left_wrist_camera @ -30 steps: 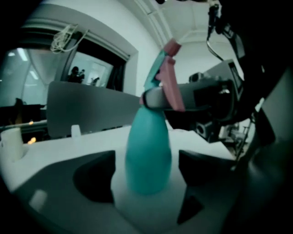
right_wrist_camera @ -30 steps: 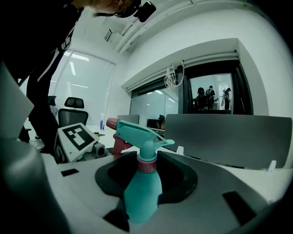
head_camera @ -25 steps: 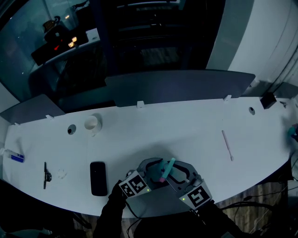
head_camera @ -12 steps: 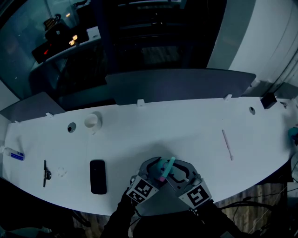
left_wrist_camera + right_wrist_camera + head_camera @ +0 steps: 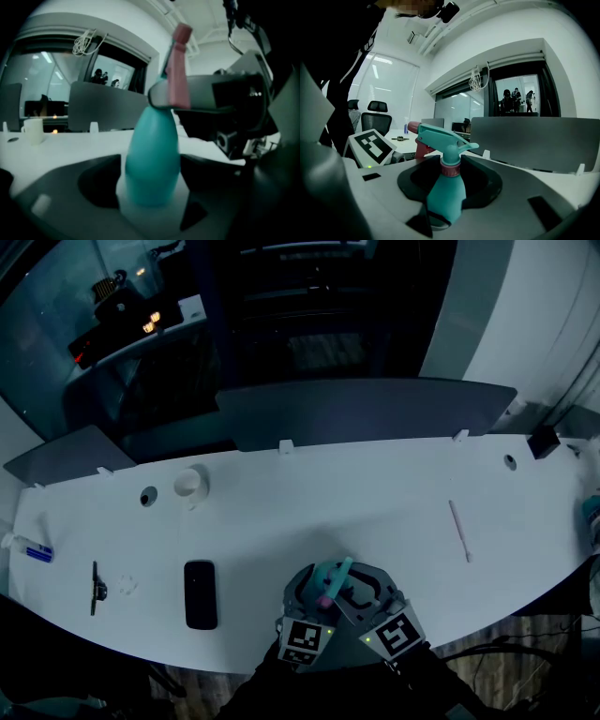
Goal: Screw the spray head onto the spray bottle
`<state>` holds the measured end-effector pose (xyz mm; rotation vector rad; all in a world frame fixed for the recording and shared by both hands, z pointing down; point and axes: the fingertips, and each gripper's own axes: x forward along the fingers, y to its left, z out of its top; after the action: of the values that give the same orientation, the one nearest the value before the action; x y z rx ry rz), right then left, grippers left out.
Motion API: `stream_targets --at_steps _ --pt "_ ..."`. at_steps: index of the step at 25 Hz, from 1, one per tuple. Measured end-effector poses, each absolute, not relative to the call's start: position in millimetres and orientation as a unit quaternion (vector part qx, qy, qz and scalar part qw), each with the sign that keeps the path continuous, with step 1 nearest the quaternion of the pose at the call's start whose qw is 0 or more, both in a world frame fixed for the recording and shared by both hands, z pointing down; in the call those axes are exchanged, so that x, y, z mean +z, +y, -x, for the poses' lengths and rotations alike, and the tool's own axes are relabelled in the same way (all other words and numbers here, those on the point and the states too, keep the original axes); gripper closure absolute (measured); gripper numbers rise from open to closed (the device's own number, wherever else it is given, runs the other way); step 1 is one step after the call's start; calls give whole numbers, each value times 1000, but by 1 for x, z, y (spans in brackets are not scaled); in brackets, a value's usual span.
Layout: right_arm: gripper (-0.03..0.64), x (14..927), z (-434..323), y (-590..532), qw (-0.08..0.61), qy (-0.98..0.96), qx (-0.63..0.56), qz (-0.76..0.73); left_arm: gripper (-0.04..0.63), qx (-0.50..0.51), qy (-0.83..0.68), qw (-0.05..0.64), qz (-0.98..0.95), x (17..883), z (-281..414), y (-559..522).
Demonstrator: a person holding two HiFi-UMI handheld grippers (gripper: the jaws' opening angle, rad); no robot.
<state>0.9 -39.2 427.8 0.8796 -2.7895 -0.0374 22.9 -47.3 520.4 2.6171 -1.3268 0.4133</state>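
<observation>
**Both grippers on the bottle, spray head sitting on top**

Everything's bunched up at the near edge of the white tabletop (image 5: 375, 493), right in front of the person. The left gripper (image 5: 307, 594) and right gripper (image 5: 362, 596) face each other with the teal spray bottle (image 5: 446, 197) standing between them, leaning a little in the right gripper view.

Left gripper view: the dark pads hug the fat lower part of the bottle on both sides, jaws fairly wide and closed on it. Right gripper view: same deal from the other side. Its jaws are wrapped around the bottle body, and I can't see any gap.

The spray head (image 5: 440, 137) is on the neck, and its pink collar (image 5: 451, 169) sits right where head meets bottle. The pink trigger (image 5: 178, 70) hangs off one side. Can't tell if the collar is threaded all the way down or just resting there.

Other stuff on the tabletop, all well apart from the bottle:
- a flat black slab (image 5: 200, 593) off to the left
- a small white cup (image 5: 188, 484) further back
- a thin pink stick (image 5: 459, 531) out to the right

A grey divider (image 5: 366, 413) runs along the far edge.
</observation>
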Motion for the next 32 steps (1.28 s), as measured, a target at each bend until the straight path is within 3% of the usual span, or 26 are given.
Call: stream_targets --at_steps 2,8,12,21,27,32 --pt "480 427 -1 -39 107 -949 -12 -296 167 132 -406 75 -901 515 -18 -45" --pt "480 427 -2 -40 107 -950 -12 -292 167 158 -184 69 -968 511 -39 -39" --pt "480 429 -2 -41 118 -952 -7 -284 199 234 -131 17 -963 529 -45 -41" --pt "480 429 -2 -40 172 -942 -17 -289 203 264 -200 1 -944 531 -45 -45" --pt "480 428 -4 -46 163 -937 -3 -310 202 221 -345 27 -912 528 -41 -56" --pt "480 429 -3 -45 164 -937 -2 -307 189 246 -462 40 -851 535 -37 -60"
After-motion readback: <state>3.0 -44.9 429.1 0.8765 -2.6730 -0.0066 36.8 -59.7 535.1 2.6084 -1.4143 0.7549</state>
